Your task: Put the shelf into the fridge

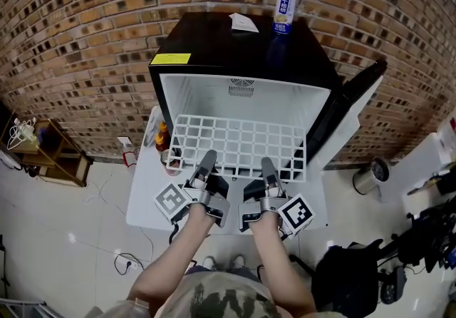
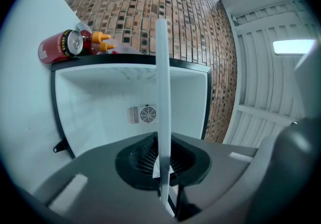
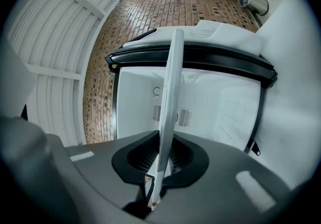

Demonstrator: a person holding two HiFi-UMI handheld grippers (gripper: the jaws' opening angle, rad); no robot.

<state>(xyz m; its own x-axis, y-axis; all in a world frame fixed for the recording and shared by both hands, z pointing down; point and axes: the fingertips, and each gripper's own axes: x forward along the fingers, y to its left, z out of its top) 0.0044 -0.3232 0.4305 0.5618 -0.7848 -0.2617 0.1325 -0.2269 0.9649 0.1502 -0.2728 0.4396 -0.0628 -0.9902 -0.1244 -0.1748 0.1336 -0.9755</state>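
- The black fridge (image 1: pixel 214 45) stands against a brick wall (image 1: pixel 85 17) with its door (image 1: pixel 353 106) swung open to the right, so the whole front opening faces the person.
- One white wire shelf (image 1: pixel 239 142) lies across that opening and spans nearly its full width, its side edges close to the fridge's side walls. Its far edge points into the cavity and its near edge points toward the person.
- There are two claws. The left claw (image 1: pixel 207 161) and the right claw (image 1: pixel 268 167) each pinch the shelf's near edge, side by side and a little apart.
- In the left gripper view, the left claw (image 2: pixel 163 168) is narrowed onto the wire shelf (image 2: pixel 161 92), which is seen edge-on.
- In the right gripper view, the right claw (image 3: pixel 160 168) clamps the wire shelf (image 3: pixel 171 92) the same way.
- The fridge cavity shows white walls and one round fan grille (image 1: pixel 242 87) on the back wall.
- On the fridge top stand one drink can (image 1: pixel 285 10) and one white card (image 1: pixel 244 22).
- The white surface (image 1: pixel 142 195) left of the fridge carries one red can (image 2: pixel 60 46) and two orange-capped bottles (image 2: pixel 98 41).
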